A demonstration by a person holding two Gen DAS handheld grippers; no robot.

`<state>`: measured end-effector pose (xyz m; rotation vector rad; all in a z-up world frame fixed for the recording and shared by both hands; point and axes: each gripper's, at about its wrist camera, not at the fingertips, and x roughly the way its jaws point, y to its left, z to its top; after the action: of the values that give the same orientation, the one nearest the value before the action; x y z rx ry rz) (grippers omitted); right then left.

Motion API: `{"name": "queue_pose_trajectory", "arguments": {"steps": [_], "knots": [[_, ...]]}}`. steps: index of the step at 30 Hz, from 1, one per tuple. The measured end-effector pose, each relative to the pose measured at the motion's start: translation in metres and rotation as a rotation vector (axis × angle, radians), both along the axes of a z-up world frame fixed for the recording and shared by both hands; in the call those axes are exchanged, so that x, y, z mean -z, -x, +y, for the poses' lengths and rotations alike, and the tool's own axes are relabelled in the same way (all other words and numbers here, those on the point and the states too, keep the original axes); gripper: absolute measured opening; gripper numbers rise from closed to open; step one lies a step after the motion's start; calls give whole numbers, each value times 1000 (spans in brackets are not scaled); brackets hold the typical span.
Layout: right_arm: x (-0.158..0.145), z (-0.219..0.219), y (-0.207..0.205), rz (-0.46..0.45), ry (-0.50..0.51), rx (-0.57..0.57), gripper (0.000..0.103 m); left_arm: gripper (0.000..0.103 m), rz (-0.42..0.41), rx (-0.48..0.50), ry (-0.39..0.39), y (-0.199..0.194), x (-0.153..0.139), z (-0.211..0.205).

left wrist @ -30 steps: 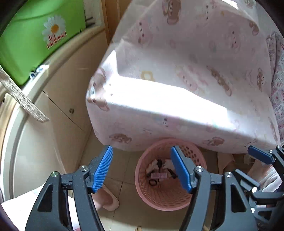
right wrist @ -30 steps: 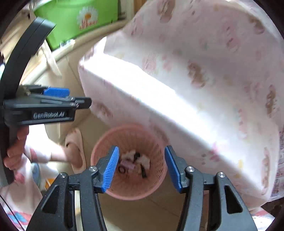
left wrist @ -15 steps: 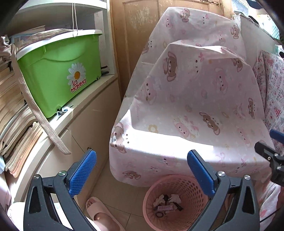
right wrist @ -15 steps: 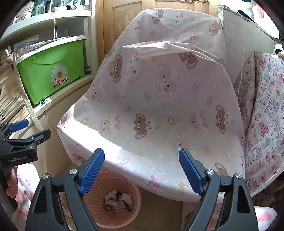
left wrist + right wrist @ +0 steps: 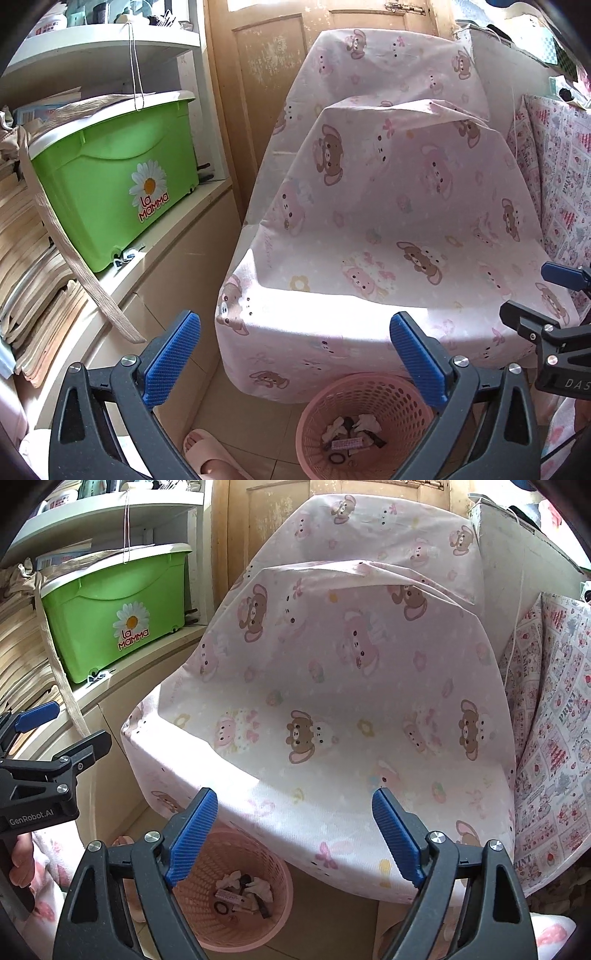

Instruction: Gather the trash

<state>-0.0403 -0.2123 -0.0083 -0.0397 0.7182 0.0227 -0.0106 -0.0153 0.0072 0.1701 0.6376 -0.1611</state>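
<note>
A: What is under the right gripper [image 5: 291,834]?
B: A pink basket [image 5: 273,919] on the floor, with scraps of trash [image 5: 242,888] inside. The jaws stand wide apart, holding nothing.
A: And behind it?
B: A pink bear-print sheet [image 5: 332,701] draped over furniture, a green box [image 5: 110,609] on the shelf, the left gripper [image 5: 55,753] at the edge.
</note>
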Motion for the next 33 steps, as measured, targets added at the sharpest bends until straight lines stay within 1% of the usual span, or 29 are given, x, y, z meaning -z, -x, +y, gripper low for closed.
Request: {"name": "queue_pose_trajectory", "arguments": {"steps": [3,10,27,33], "knots": [[1,0,0,1,-6,4,87,101,-1,-11,5,-1,0,2],[3,-1,-2,7,0,6,87,101,18,-28,55,-4,-1,10],[3,-7,-4,14,-23,34,87,102,38,-52,75,-6,0,17],[3,-6,-4,18,-20,34,87,101,37,-51,68,-5,0,16]]}}
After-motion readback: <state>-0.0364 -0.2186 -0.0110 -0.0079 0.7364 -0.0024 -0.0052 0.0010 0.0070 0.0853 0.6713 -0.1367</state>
